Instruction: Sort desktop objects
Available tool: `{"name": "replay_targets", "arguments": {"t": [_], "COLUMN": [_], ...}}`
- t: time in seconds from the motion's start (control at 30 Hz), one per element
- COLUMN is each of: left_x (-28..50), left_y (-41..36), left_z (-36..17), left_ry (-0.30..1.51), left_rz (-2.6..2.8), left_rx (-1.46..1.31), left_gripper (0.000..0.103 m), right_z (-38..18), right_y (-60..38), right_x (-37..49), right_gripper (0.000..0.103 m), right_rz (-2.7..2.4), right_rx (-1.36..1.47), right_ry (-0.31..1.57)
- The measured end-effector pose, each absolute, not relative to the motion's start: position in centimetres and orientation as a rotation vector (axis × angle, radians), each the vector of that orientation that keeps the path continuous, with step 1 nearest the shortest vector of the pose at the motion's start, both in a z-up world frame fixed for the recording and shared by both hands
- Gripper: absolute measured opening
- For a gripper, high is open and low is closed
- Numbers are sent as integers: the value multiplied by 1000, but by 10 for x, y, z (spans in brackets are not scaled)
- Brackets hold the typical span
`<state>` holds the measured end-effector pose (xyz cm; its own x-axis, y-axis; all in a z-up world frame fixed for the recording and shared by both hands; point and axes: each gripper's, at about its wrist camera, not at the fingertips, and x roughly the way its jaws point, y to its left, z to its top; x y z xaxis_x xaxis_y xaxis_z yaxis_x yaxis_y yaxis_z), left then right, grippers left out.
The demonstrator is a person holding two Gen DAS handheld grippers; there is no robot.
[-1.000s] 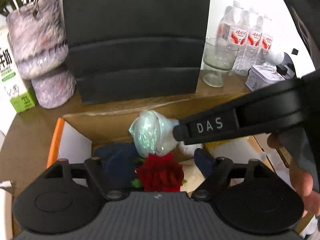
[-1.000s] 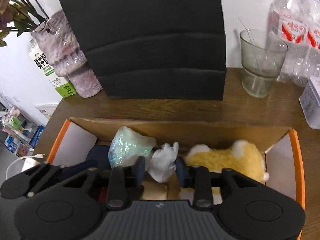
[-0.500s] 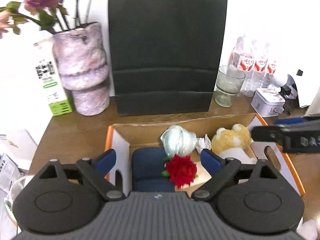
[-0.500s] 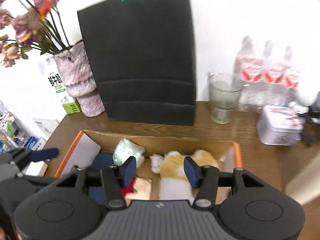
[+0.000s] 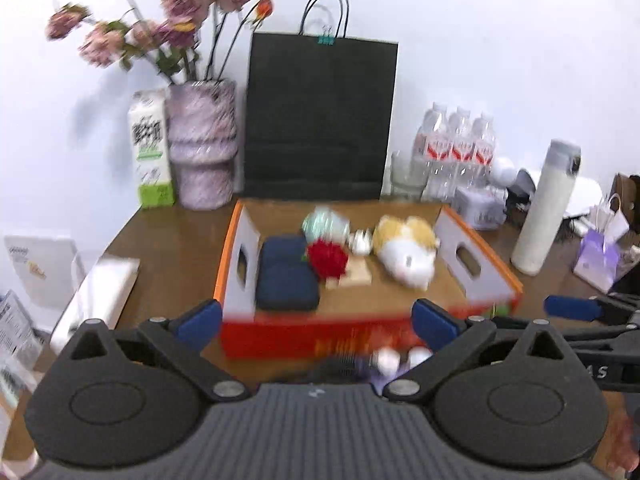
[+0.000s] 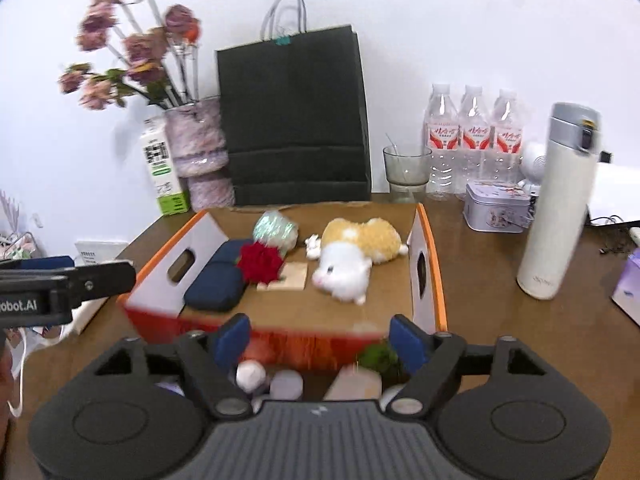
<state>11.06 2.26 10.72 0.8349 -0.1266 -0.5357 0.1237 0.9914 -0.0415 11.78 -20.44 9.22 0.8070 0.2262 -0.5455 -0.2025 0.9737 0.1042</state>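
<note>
Both tools have withdrawn from the box (image 6: 428, 248); left tool (image 5: 316, 322) and right tool (image 6: 320, 338) are empty, jaws opening; rose (image 6: 260, 262) and plush toy (image 6: 352, 256) now lie inside; small items before the box on the surface remain unsorted.

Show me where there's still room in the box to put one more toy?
The near half of the box floor is bare, in front of the blue pouch and plush hamster. The back is crowded: pouch, red rose, shiny wrapped bundle and hamster sit close together. Bare table lies between box and white flask.
</note>
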Motion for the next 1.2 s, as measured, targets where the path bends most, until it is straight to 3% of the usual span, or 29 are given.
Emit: {"name": "replay_targets", "arguments": {"t": [0.2,0.37,0.43,0.53,0.67,0.83,1.2], "left_x": [44,10,4,1,4,8,36], "left_y": [30,32,35,37,35,42,55], "left_z": [65,35,28,21,17,14,22], "left_ry": [499,516,516,511,530,560,560], "left_rz": [-122,-156,-148,-147,-141,-142,-129], "left_rx": [-15,2,3,3,14,-26,-7], "left_gripper": [103,103,103,103,103,103,103], "right_z": [59,45,41,36,23,18,18], "right_y": [-208,-206,-205,-203,-207,-219,-220], "right_x": [49,8,-6,-19,-9,-5,-5], "right_gripper": [81,93,103,103,102,87,89], "right_rz": [246,282,279,246,231,262,247], "right_rx": [21,-8,-18,-56,-33,46,-2], "right_ry": [497,426,376,324,435,483,485]}}
